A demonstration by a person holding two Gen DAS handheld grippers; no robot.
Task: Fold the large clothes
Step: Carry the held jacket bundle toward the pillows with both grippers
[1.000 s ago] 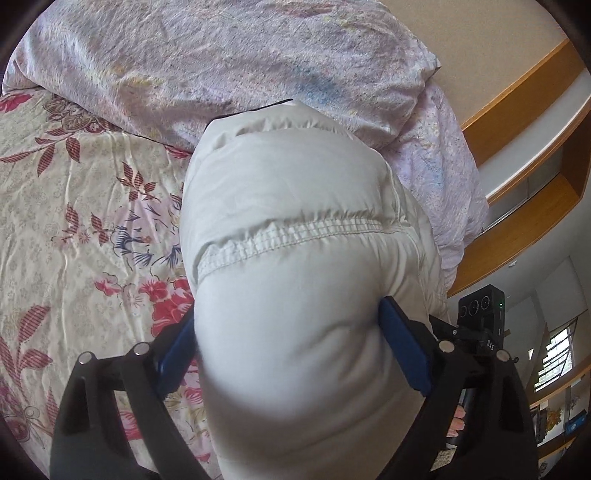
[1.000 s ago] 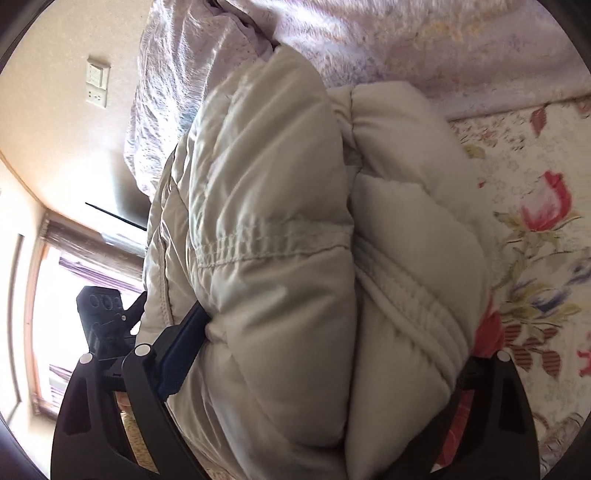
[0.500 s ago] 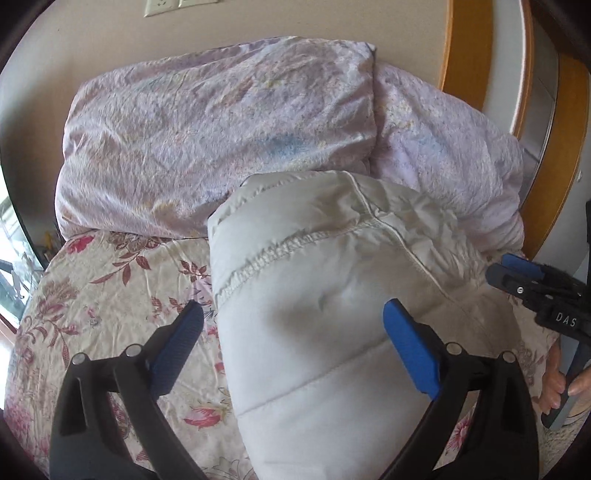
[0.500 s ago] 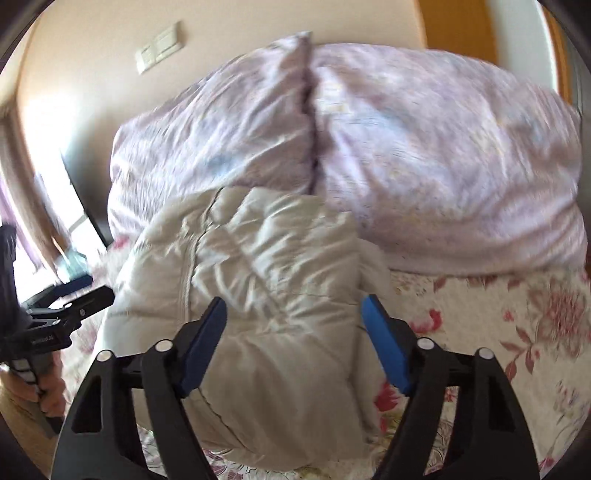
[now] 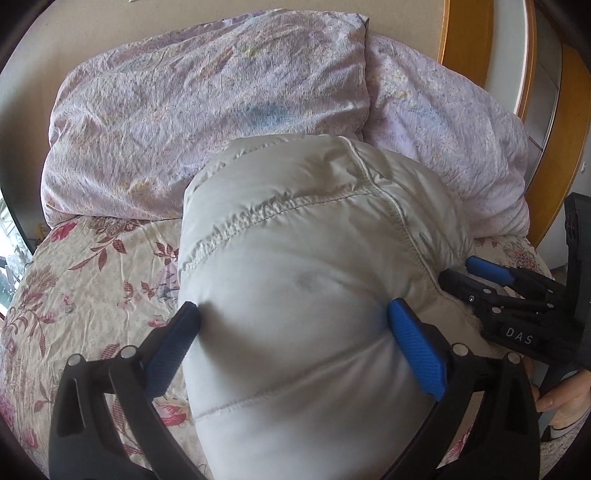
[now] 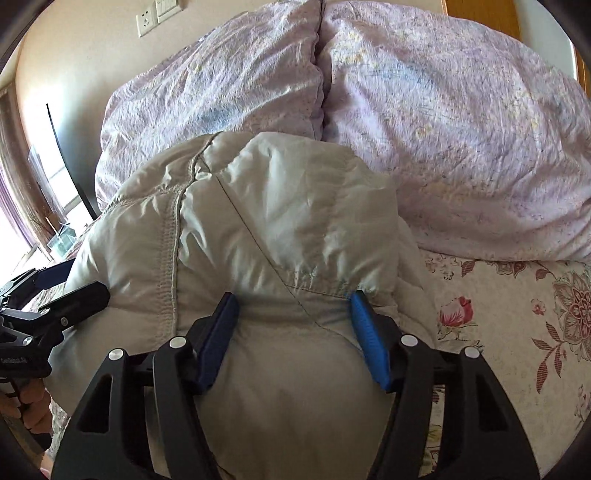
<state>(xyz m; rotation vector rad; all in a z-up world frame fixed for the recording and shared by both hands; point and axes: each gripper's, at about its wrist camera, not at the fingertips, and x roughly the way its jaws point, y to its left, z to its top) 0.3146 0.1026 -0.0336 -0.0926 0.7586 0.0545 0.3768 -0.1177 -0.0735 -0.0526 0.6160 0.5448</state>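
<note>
Since the earlier frames, both tongs have swung from a tilted side grip on the bundle to a view along the bed toward the pillows, and the bundle now lies flat. The folded padded jacket (image 5: 303,280), pale grey-white, rests on the floral bedsheet (image 5: 92,280); its long axis runs from the cameras toward the two lilac pillows (image 5: 207,110), and its far end touches them. Stitched seams cross the top fold. The left tongs (image 5: 293,314) straddle the near end, jaws opening to full spread, blue pads against the fabric on both sides. The right tongs (image 6: 291,301) are closing, and their pads dent the jacket between them. In the left wrist view the right tongs (image 5: 480,273) carry the lettering "DAS". A wall socket (image 6: 147,22) is visible above the pillows.
</note>
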